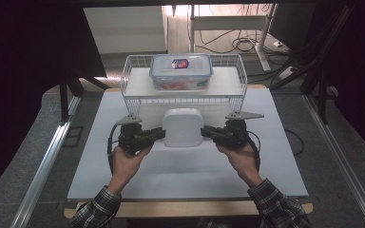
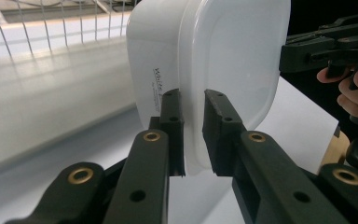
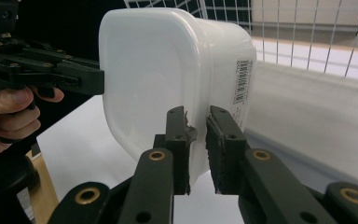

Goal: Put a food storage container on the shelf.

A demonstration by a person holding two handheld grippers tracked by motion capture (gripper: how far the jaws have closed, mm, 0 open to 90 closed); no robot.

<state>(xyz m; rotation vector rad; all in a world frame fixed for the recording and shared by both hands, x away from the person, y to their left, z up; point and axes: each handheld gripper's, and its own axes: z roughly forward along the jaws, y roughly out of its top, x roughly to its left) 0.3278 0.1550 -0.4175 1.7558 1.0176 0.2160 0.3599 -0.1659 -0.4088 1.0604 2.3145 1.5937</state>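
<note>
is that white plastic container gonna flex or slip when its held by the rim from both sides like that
The white container is pinched at its thin rim by the left gripper and right gripper, so the rim may flex a little. Its glossy plastic looks slippery. It is probably light, though its contents can't be seen.

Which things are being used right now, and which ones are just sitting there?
In use:
- white plastic container, clamped at its rim from both sides
- left gripper
- right gripper

Just sitting there:
- clear lidded food box
- white wire shelf that the box stands on
- cables on the floor
</note>
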